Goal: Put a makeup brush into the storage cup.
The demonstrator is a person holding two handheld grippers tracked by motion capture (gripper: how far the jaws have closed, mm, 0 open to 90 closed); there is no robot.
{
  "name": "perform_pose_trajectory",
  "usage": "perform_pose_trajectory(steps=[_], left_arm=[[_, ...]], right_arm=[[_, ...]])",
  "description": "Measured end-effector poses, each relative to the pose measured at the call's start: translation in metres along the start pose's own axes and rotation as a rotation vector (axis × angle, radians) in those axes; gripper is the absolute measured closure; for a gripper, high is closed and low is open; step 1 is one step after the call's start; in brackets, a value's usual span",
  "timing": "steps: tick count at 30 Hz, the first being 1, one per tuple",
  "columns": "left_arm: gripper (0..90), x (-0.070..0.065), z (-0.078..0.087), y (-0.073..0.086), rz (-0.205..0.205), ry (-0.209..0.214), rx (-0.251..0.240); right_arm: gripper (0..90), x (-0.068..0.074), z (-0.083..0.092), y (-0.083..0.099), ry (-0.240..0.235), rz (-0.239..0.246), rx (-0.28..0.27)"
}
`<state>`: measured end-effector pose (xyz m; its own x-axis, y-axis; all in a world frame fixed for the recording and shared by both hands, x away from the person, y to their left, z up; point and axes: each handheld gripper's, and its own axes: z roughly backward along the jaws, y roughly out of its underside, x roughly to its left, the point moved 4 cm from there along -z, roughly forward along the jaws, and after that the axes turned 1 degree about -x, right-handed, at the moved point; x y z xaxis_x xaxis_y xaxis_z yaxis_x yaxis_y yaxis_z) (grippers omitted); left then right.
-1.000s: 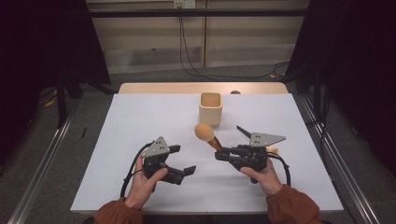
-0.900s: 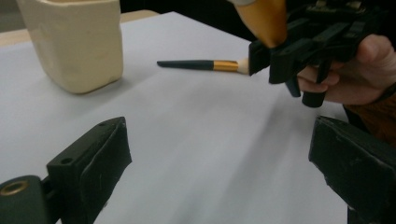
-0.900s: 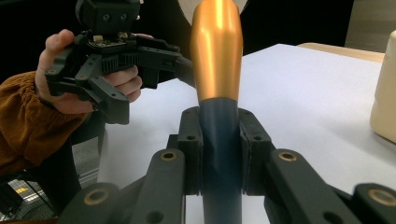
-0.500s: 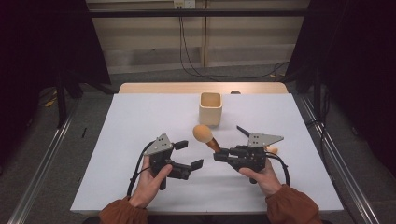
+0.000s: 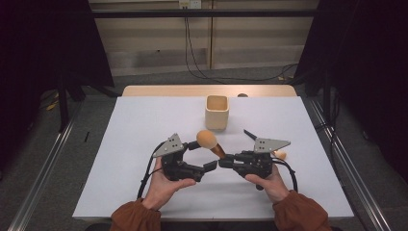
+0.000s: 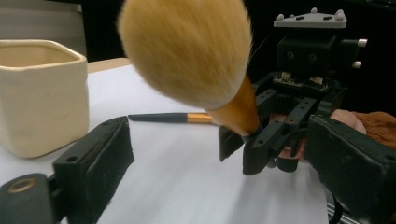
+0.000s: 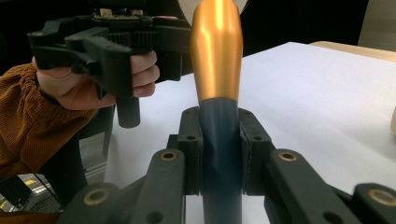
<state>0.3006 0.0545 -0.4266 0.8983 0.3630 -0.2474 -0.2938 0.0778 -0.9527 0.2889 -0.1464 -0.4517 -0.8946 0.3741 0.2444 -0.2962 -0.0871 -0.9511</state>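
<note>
Left tongs (image 5: 208, 155) gaping, narrowing; right tongs (image 5: 225, 161) clamped.

Both forearms wear rust-orange ribbed corduroy sleeves (image 5: 137, 216) with gathered cuffs. The left claw (image 5: 201, 158) and the right claw (image 5: 225, 161) are matte black, built of linkage bars with round pivot holes, brass-ringed on some. A grey three-cornered plate (image 5: 271, 144) with small studs tops each, and a black cable (image 5: 146, 174) trails behind.

Left gripper (image 5: 201, 156) nearer the brush head (image 5: 207, 139); jaws just closing slightly, nothing clamped.
</note>
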Motion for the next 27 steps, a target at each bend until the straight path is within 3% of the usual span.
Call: perform_pose_trajectory(steps=[7, 17, 22, 24, 25, 27], left_arm=[[13.5, -0.001, -0.007, -0.001, 0.000, 0.012, 0.002], [37.3, -0.003, -0.017, -0.002, 0.028, 0.061, -0.039], [54.4, -0.005, -0.020, -0.001, 0.040, 0.089, -0.048], [57.0, -0.003, -0.020, -0.001, 0.054, 0.087, -0.067], [60.8, -0.002, -0.020, -0.001, 0.080, 0.104, -0.068], [61.1, -0.002, -0.020, -0.002, 0.081, 0.106, -0.067]], right_arm=[[75.1, 0.001, -0.002, 0.001, -0.007, 0.002, 0.001], [75.0, 0.002, -0.004, 0.001, -0.014, 0.003, -0.012], [75.1, 0.003, -0.004, 0.002, -0.021, 0.000, -0.018], [75.0, 0.003, -0.004, 0.002, -0.024, -0.003, -0.020], [75.0, 0.004, -0.004, 0.001, -0.022, 0.003, -0.020], [74.9, 0.004, -0.004, 0.001, -0.022, 0.003, -0.020]])
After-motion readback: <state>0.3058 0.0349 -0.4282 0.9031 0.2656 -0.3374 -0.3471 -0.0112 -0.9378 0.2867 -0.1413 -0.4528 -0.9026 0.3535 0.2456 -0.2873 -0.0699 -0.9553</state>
